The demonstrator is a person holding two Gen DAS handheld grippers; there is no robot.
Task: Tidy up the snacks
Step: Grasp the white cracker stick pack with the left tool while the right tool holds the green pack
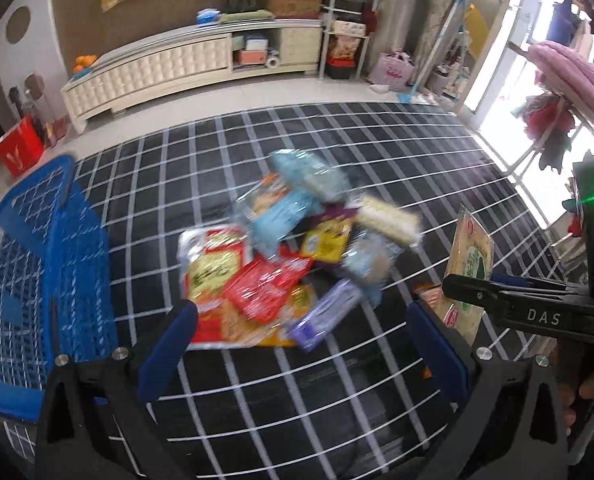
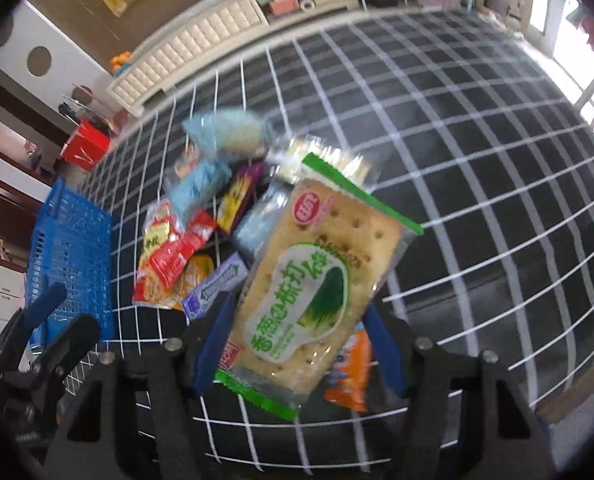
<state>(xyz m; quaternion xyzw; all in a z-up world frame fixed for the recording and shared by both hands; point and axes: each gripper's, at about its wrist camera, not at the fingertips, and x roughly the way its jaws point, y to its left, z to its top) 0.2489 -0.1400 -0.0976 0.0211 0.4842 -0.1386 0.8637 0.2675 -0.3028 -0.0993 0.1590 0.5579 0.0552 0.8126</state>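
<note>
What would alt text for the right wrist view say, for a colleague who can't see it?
The right gripper holds a clear-wrapped green-trimmed cracker packet between its blue-padded fingers, above a black cloth with a white grid. Beyond it lies a blurred pile of colourful snack packets, with a blue plastic lattice basket at the left and the left gripper in front of it.

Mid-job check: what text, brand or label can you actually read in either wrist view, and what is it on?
"DAS": white letters on the right gripper, seen from the left wrist.
"香葱": green characters on the cracker packet clamped in that gripper; its remaining characters and red logo are too blurred.
Snack pile: all print motion-blurred, unreadable.
Blue basket: no text.
</note>
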